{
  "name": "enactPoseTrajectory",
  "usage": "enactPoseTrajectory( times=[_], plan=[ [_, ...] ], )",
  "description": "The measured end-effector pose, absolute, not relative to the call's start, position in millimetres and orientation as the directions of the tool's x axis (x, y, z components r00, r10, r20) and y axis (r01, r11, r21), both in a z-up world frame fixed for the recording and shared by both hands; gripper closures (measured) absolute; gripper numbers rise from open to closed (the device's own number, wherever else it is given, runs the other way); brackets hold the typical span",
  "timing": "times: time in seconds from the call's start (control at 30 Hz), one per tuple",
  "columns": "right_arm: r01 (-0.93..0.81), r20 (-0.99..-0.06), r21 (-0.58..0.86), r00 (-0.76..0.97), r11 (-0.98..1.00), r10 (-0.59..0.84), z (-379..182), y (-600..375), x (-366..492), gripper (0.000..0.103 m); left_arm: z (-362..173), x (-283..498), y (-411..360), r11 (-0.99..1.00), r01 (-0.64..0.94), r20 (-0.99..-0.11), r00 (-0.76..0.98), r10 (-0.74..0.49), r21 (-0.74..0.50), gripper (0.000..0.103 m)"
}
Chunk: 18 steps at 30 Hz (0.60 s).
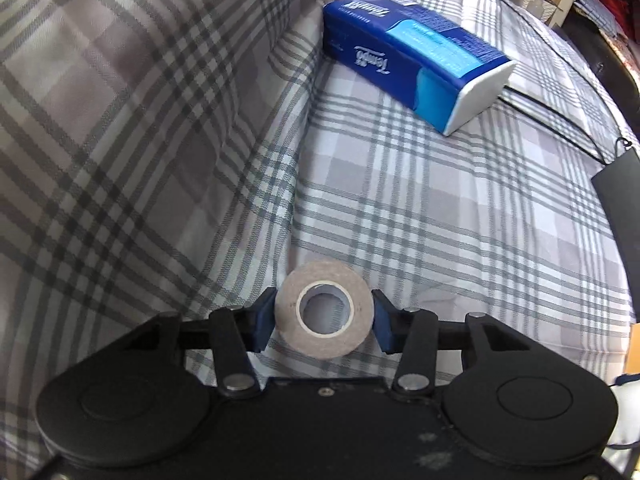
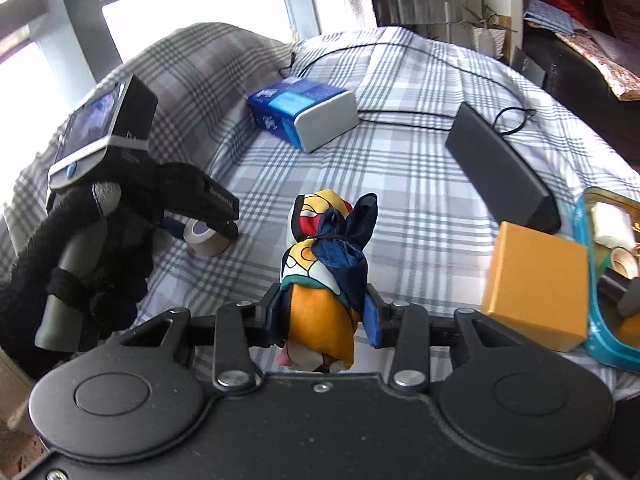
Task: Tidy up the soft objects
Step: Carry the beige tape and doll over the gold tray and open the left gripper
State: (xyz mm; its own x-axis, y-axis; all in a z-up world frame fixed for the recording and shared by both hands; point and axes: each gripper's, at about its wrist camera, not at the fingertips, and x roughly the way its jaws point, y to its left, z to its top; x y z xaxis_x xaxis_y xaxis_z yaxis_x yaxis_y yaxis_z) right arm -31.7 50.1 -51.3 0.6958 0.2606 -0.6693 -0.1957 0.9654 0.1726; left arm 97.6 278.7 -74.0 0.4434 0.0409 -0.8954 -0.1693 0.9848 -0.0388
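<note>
Slip risk in left wrist view: round whitish tape roll [image 1: 324,309] sits on plaid sheet [image 1: 440,208] btwn left gripper [image 1: 324,316] blue pads, pinched only at its curved rim, so could pop out; right wrist view: right gripper [image 2: 326,312] jaws pinching knotted multicolour silky scarf bundle [image 2: 326,264] low, top may flop/slide.

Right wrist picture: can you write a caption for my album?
Right gripper shut on a colorful scarf bundle above the plaid bed, while the left gripper grips a tape roll.
</note>
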Motion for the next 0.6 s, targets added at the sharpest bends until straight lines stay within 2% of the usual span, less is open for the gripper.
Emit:
enactPoseTrajectory(
  times=[0.2, 0.33, 0.6],
  plan=[
    [-0.129, -0.624, 0.215, 0.744, 0.968, 0.238, -33.6, 25.6, -40.4, 0.062, -51.4, 81.1, 249.6, 0.994, -0.112, -0.866, 0.497, 0.055, -0.001, 0.058],
    [-0.079, -0.6, 0.242, 0.771, 0.967, 0.213, -24.7, 8.3, -42.3, 0.062, -41.9, 70.8, 233.3, 0.993, -0.051, -0.875, 0.479, -0.066, -0.103, 0.058],
    [0.008, -0.592, 0.301, 0.786, 0.953, 0.18, -17.2, -24.4, -43.4, 0.062, -21.0, 46.2, 189.6, 0.996, 0.056, -0.863, 0.496, -0.094, -0.076, 0.058]
  ],
)
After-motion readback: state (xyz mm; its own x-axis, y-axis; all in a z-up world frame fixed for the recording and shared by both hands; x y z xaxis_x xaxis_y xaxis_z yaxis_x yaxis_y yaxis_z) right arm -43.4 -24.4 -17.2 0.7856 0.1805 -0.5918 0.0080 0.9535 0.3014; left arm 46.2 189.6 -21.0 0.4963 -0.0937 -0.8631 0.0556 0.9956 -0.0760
